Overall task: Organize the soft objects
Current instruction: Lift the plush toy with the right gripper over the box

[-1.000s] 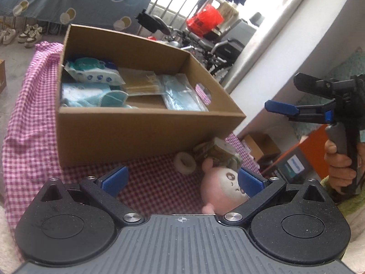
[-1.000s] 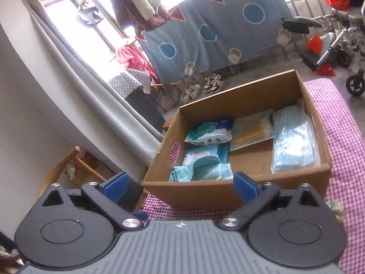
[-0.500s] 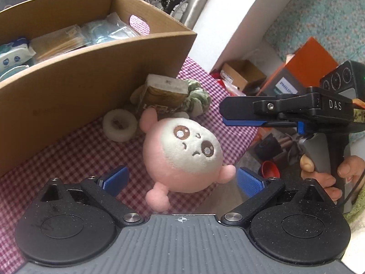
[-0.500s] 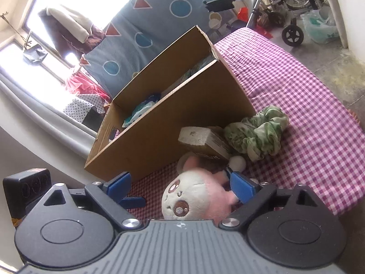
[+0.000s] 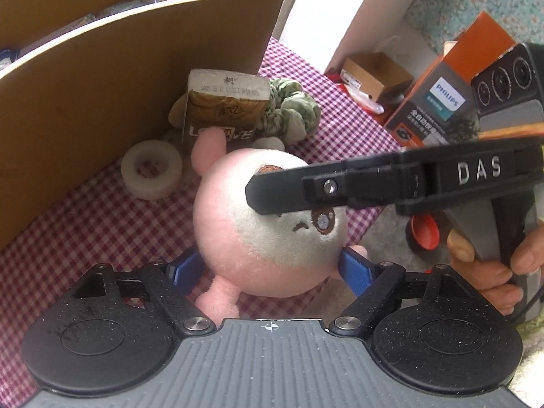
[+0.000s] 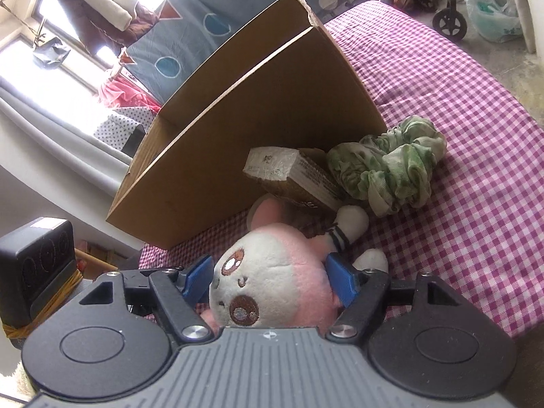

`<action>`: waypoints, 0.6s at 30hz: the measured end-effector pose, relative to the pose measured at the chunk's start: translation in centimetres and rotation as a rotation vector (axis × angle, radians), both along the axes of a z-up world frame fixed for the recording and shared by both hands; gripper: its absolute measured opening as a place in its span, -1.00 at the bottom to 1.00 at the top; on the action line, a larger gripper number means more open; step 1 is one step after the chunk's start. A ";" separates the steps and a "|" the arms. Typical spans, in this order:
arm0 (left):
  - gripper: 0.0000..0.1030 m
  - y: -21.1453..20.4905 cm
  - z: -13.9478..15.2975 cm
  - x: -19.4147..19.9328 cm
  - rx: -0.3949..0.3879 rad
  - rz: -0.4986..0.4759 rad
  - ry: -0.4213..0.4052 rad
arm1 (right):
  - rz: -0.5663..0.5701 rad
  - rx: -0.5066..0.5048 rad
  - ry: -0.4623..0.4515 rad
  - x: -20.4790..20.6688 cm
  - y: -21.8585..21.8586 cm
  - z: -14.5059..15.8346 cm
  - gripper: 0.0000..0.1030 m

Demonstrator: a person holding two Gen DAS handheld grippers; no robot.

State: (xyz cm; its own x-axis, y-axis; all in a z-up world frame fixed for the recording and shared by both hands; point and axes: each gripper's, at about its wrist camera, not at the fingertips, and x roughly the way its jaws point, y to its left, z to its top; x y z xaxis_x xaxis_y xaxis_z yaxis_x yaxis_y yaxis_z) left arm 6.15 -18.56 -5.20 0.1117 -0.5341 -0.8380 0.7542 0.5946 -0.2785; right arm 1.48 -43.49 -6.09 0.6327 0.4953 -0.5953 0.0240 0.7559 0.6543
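Your left gripper (image 5: 270,267): its jaws have just been closing and now stand partly open with the pink plush toy (image 5: 268,234) between them; the blue pads sit right at the toy's two sides, and it looks as if they are touching it, though you cannot tell for sure that they press.
Your right gripper (image 6: 270,277): its jaws too have just been closing, and the same toy (image 6: 272,275) fills the gap between its blue pads, which lie against the toy's flanks.
Right gripper from the left view: its black finger (image 5: 326,187) crosses over the toy's face from the right, with your hand (image 5: 493,268) on the grip below it.
Plush toy: it lies on the checked cloth (image 5: 85,224), directly ahead of both grippers and close in, face up.
Beyond the toy: a brown wrapped packet (image 5: 224,108) leans just past its ear, with a green scrunchie (image 5: 292,108) to the packet's right.
Ahead and left of your left gripper: a white foam ring (image 5: 151,175) lies flat on the cloth, just beside the toy.
Cardboard box (image 5: 136,78): it stands on the cloth further ahead and to the left, its near wall just behind the ring and the packet.
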 end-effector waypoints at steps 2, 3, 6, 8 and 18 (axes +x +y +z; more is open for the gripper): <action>0.61 -0.3 -0.1 0.0 -0.008 0.011 0.006 | -0.001 -0.008 -0.002 -0.1 0.2 0.0 0.47; 0.61 -0.3 -0.2 0.0 -0.009 0.013 0.002 | -0.004 -0.007 0.000 -0.1 0.1 0.0 0.47; 0.60 -0.3 0.1 -0.4 -0.005 0.020 -0.005 | -0.004 0.005 0.020 -0.1 0.4 0.1 0.47; 0.60 0.1 0.3 -0.7 -0.004 0.025 -0.006 | 0.002 0.004 0.023 -0.3 0.8 0.3 0.47; 0.60 3.2 1.9 -2.3 -0.059 0.056 -0.030 | 0.016 -0.018 -0.006 -2.1 4.2 3.0 0.47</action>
